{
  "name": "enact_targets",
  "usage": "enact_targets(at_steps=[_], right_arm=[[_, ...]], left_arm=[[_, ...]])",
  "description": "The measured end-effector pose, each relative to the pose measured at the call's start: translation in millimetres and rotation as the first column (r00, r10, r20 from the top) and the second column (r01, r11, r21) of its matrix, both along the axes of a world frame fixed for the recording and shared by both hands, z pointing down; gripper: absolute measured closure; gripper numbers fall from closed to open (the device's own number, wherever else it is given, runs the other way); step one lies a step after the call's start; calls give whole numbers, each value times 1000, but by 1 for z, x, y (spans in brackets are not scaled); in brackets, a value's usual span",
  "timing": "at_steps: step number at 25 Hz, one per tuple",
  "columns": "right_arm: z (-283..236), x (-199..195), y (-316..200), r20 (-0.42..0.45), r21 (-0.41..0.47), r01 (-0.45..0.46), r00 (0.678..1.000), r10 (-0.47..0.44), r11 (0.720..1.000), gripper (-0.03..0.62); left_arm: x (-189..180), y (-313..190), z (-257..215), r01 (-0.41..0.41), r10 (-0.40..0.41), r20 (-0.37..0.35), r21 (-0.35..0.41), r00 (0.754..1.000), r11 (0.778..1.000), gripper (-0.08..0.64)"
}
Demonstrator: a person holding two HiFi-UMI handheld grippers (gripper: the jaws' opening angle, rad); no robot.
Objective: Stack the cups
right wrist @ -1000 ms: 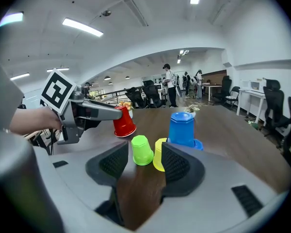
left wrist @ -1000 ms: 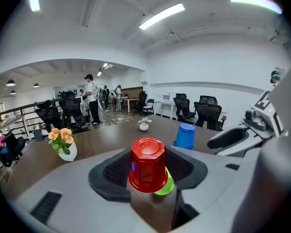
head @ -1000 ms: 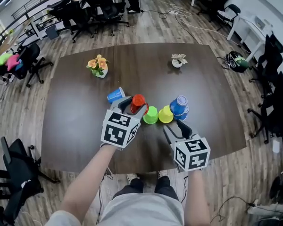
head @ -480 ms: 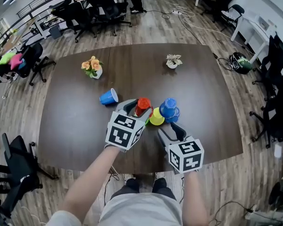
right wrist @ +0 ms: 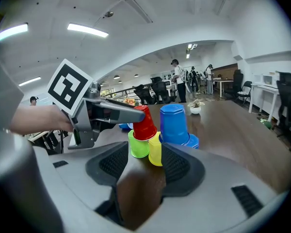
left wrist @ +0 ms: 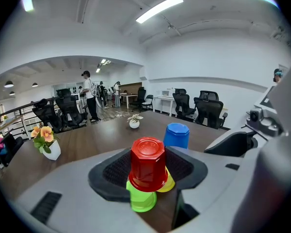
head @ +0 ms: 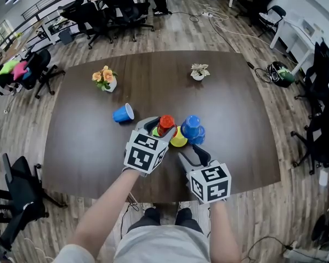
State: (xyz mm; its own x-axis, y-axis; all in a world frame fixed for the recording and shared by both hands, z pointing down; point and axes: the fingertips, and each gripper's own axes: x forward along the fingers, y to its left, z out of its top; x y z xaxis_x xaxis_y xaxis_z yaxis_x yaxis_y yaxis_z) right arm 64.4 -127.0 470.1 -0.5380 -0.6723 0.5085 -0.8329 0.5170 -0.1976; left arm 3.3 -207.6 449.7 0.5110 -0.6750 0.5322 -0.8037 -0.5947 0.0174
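Red cup [left wrist: 148, 164], upside down, sits clamped in your left hand-held gripper [head: 160, 126] over the green cup [left wrist: 141, 200]; your right hand-held gripper [head: 192, 153] stands wide, empty.

No words, numbers, brand names or signs could be read anywhere. The only printed marks were black-and-white square patterns, without letters, on the marker cube [head: 146, 152] of the left gripper [head: 160, 127] and the marker cube [head: 209, 183] of the right gripper [head: 193, 156].
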Motion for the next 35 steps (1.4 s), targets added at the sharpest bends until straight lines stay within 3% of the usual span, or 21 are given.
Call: enact_targets(at_steps=[9, 20, 26, 30, 35], right_arm=[[4, 7, 0, -1, -7, -9, 1000, 9, 1000, 374], [3, -6, -1, 31, -15, 7, 999, -6, 1000, 374], [-6, -45, -3, 87, -8, 64, 994, -63, 998, 374], [-10, -81, -4, 115, -7, 114, 987, -113, 993, 374], [-11, -121, -2, 121, -5, 159, 980, -157, 987, 374]], left_arm=[[6, 2, 6, -16, 16, 16, 0, 1000, 1000, 318], [-7, 9, -14, -31, 33, -51, 47, 998, 998, 262], [-57, 4, -26, 10, -4, -102, 54, 995, 998, 262], [-102, -8, -20, 15, -14, -62, 28, 998, 999, 262], [-146, -22, -4, -43, 43, 30, -8, 999, 999, 255]])
